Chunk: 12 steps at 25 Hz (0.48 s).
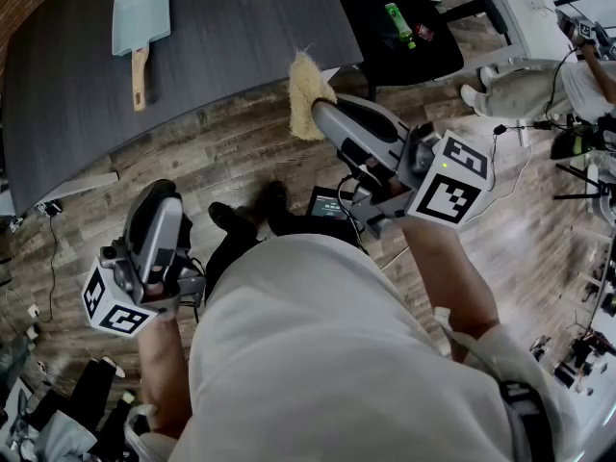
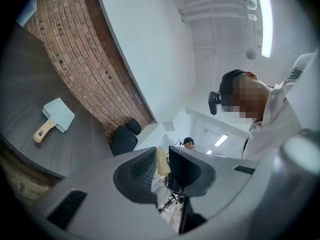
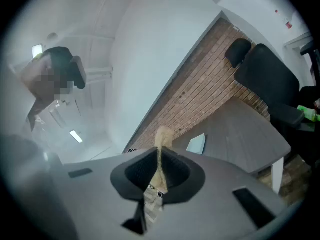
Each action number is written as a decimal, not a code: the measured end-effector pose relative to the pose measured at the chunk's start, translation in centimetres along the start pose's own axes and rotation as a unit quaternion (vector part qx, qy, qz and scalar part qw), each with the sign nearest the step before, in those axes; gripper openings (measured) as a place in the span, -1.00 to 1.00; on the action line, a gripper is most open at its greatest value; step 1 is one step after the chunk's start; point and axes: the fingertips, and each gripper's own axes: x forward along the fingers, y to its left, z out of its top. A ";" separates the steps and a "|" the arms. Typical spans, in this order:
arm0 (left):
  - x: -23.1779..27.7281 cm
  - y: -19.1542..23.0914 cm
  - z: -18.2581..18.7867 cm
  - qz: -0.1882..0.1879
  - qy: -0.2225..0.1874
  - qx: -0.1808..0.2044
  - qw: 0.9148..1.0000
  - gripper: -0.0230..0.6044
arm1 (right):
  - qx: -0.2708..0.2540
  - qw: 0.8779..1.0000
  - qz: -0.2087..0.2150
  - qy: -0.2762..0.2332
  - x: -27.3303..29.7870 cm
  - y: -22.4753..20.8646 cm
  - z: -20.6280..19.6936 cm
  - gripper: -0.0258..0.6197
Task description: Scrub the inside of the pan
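Beige scrubber (image 1: 308,92), clamped thinly in the right tool (image 3: 159,171), may slip while scrubbing the pan (image 1: 141,15); left tool (image 2: 163,165) slightly apart, empty.

No legible text, brand or number in any view.
- left marker cube (image 1: 114,306), lower left of head view: black-white square code patterns only, no letters or digits.
- right marker cube (image 1: 450,189), right of centre: same kind of patterns.
- small screen (image 1: 332,203), centre of head view: faint teal lines, too small to read.
- green bottle (image 1: 399,24), top of head view: label unreadable.
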 end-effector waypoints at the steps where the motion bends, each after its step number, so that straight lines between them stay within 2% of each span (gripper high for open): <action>1: 0.0 -0.1 0.1 0.001 -0.001 0.002 1.000 -0.66 | 0.000 1.000 0.001 0.001 -0.1 0.1 0.0 -0.82; 12: 0.0 -0.1 0.4 0.010 -0.008 0.011 1.000 -0.66 | -0.010 1.000 0.015 0.005 0.4 0.3 0.1 -0.82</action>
